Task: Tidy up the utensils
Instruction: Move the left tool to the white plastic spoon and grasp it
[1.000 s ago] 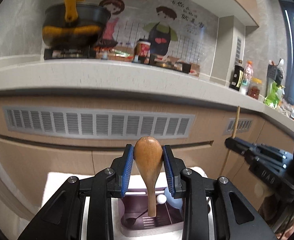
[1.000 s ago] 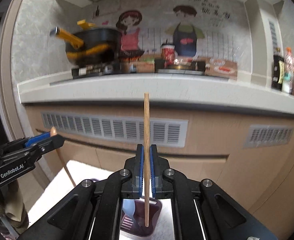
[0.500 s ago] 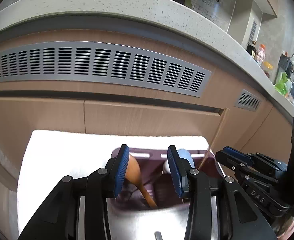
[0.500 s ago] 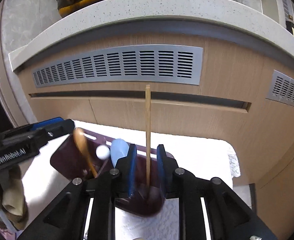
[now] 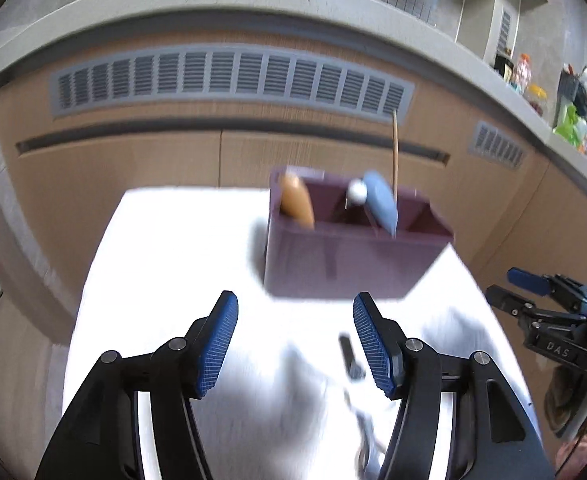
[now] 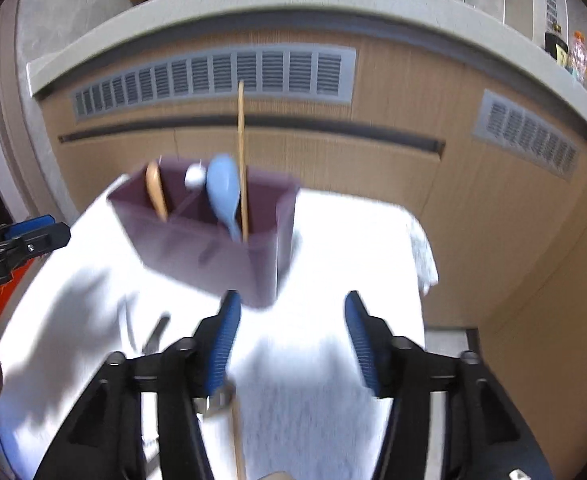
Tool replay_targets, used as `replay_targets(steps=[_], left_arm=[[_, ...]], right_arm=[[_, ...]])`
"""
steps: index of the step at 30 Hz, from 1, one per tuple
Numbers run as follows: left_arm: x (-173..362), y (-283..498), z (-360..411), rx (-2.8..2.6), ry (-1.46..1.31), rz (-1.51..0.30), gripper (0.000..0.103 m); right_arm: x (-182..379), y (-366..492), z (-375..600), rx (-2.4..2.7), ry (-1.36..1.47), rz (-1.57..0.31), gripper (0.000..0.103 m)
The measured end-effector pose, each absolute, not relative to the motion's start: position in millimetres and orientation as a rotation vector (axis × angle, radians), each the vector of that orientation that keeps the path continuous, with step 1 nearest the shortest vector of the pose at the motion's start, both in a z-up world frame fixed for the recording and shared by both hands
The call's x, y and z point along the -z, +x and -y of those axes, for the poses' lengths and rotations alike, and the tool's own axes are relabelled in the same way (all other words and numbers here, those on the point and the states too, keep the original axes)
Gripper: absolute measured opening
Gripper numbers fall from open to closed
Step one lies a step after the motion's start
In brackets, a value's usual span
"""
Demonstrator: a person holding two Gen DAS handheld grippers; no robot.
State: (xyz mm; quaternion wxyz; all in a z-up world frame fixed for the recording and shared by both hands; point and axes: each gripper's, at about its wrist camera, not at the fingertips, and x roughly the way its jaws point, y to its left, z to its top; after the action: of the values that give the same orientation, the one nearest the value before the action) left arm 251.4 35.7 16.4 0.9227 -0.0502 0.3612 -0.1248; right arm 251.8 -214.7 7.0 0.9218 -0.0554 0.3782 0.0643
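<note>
A purple utensil holder stands on a white cloth. In it are a wooden spoon in the left compartment, a blue spoon, a white-tipped utensil and a wooden chopstick. My left gripper is open and empty, in front of the holder. My right gripper is open and empty, in front of the holder's right end. It also shows in the left wrist view.
More utensils lie blurred on the white cloth near the grippers: a dark-handled metal one and a wooden stick. Wooden cabinets with grey vents rise behind, under a countertop.
Both grippers opened and pulled back from the holder. The wooden spoon and the chopstick were let go and now stand in the holder.
</note>
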Motion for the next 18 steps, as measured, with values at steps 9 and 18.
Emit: replay_targets(steps=[9,18], left_arm=[[28.3,207.6,-17.7,0.34,-0.015,-0.863,0.065],[38.1,295.7,16.2,0.622,-0.096,-0.993,0.065]], right_arm=[[50.2,204.1,211.8,-0.133,-0.218,-0.916,0.066],[67.1,191.7,238.1,-0.073,-0.14,-0.965,0.066]])
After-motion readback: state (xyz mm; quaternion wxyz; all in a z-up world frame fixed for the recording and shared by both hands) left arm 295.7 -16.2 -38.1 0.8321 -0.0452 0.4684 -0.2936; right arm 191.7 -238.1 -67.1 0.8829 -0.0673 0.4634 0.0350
